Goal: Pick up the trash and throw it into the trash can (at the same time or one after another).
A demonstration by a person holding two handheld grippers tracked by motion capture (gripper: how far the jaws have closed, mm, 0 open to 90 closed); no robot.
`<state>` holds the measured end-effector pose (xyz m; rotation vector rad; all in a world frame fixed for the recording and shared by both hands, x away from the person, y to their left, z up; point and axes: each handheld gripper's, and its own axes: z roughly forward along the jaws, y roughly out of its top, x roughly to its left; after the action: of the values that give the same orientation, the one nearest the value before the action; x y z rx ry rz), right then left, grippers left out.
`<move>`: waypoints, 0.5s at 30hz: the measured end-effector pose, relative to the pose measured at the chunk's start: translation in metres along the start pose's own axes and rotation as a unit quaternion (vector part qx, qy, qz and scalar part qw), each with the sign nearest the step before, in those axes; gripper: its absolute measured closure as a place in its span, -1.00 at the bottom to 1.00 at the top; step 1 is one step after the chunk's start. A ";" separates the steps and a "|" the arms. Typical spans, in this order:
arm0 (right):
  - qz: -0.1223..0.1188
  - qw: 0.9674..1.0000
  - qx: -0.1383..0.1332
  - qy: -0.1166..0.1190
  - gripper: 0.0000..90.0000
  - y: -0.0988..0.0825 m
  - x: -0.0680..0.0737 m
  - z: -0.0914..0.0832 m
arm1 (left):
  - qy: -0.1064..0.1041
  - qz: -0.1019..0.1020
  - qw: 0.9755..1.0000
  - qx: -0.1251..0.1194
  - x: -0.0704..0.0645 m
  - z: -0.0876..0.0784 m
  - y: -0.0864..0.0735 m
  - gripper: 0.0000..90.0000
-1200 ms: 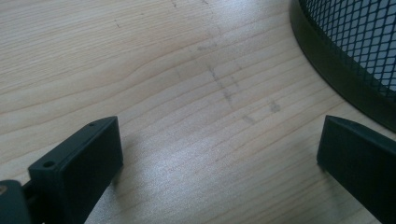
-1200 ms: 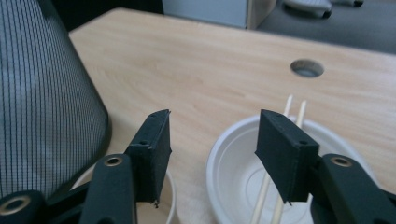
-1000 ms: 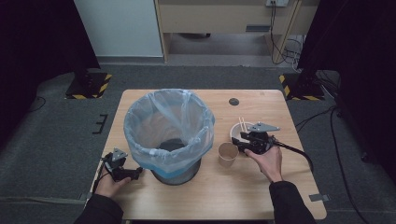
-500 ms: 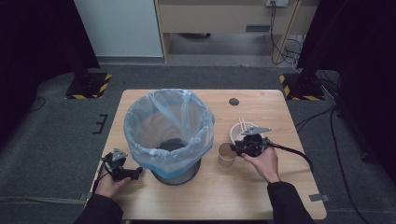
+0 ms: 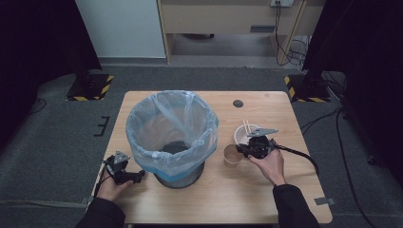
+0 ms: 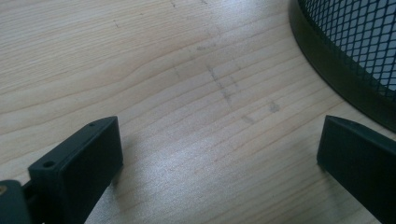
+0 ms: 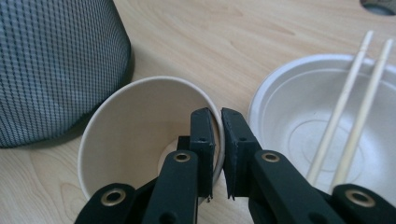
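A brown paper cup (image 5: pixel 231 153) (image 7: pixel 144 135) stands upright on the wooden table (image 5: pixel 237 199), right of a black mesh bin (image 5: pixel 178 176) lined with a pale blue bag (image 5: pixel 171 126). My right gripper (image 5: pixel 243 152) (image 7: pixel 217 140) has just been closing and is shut on the cup's rim, one jaw inside the cup and one outside. Beside it sits a white bowl (image 5: pixel 242 134) (image 7: pixel 299 121) with a pair of chopsticks (image 7: pixel 350 93) lying in it. Resting on the table left of the bin's base, my left gripper (image 5: pixel 138 177) (image 6: pixel 219 154) stands open over bare wood.
The bin's base (image 6: pixel 345 70) lies close to my left gripper's right jaw. A dark round hole (image 5: pixel 238 103) marks the table's far side. Yellow-black striped stand feet (image 5: pixel 90 88) sit on the floor beyond the table.
My right gripper's jaws have closed onto the paper cup's rim. Both hands have stayed where they were.
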<state>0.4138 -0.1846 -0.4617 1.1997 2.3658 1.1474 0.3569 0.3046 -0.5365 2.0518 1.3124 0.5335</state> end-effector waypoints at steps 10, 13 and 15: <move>0.032 0.997 -0.075 -0.001 0.87 0.011 -0.012 -0.030 | 0.000 0.000 1.000 0.000 0.000 0.000 0.000 -1.00; 0.043 0.994 -0.104 -0.002 0.87 0.013 -0.016 -0.040 | 0.000 0.000 1.000 0.000 0.000 0.000 0.000 -1.00; 0.052 0.991 -0.124 -0.004 0.87 0.015 -0.019 -0.046 | 0.000 0.000 1.000 0.000 0.000 0.000 0.000 -1.00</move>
<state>0.4095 -0.2185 -0.4223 1.2468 2.1000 1.4188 0.3569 0.3046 -0.5365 2.0519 1.3124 0.5333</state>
